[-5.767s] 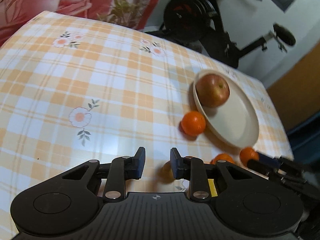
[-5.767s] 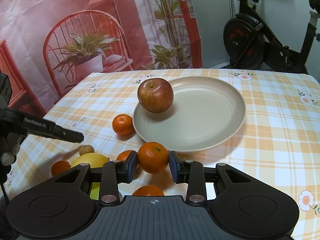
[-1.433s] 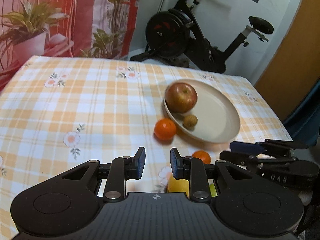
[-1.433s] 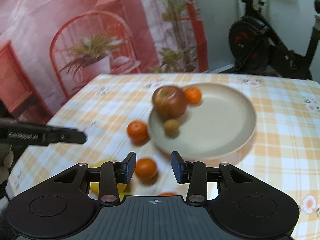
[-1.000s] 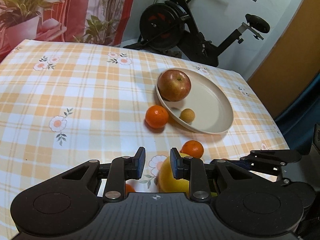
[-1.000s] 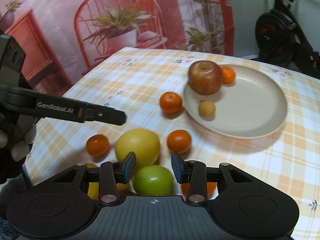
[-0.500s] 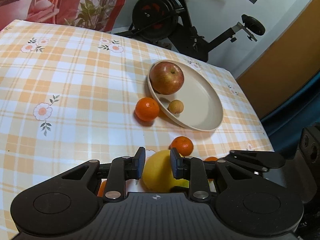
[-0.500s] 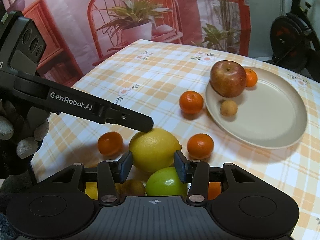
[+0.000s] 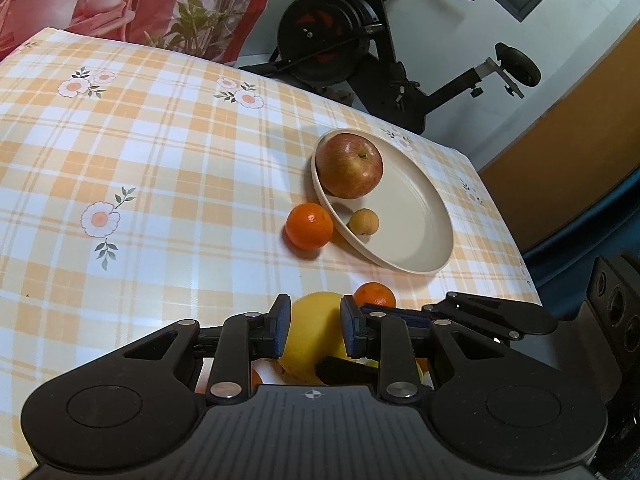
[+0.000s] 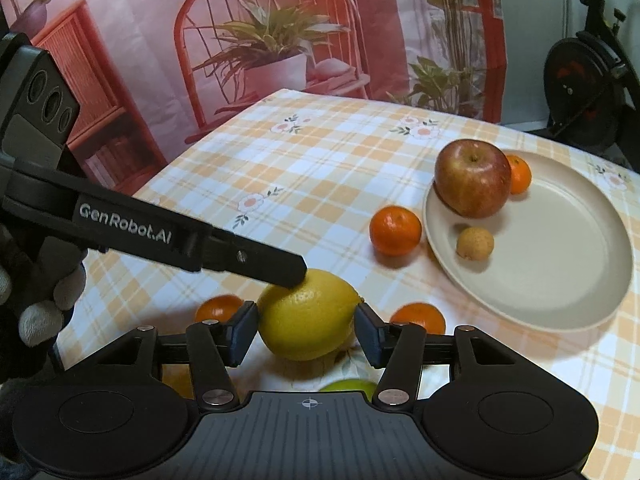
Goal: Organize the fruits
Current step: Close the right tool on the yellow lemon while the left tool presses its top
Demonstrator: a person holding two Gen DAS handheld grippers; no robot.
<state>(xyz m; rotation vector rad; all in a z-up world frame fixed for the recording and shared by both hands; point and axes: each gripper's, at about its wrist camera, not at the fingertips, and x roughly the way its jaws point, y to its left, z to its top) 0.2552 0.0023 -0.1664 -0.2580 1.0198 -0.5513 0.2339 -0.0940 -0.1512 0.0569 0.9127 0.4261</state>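
Ahead of the right gripper (image 10: 306,330), the lemon (image 10: 308,314) fills the gap between its opening jaws. Left gripper's finger (image 10: 256,258) rests on top. Tangerines (image 10: 418,316) flank both jaws. Tablecloth (image 10: 320,168) beyond lies open; plate (image 10: 560,300) blocks far right.

Glossy plaid tablecloth (image 10: 320,168); matt beige plate (image 10: 568,280); dimpled lemon (image 10: 308,316).

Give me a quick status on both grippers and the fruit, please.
Right gripper opening around the lemon. Left gripper shut, tip at the lemon's top. Plate holds apple, two small fruits.
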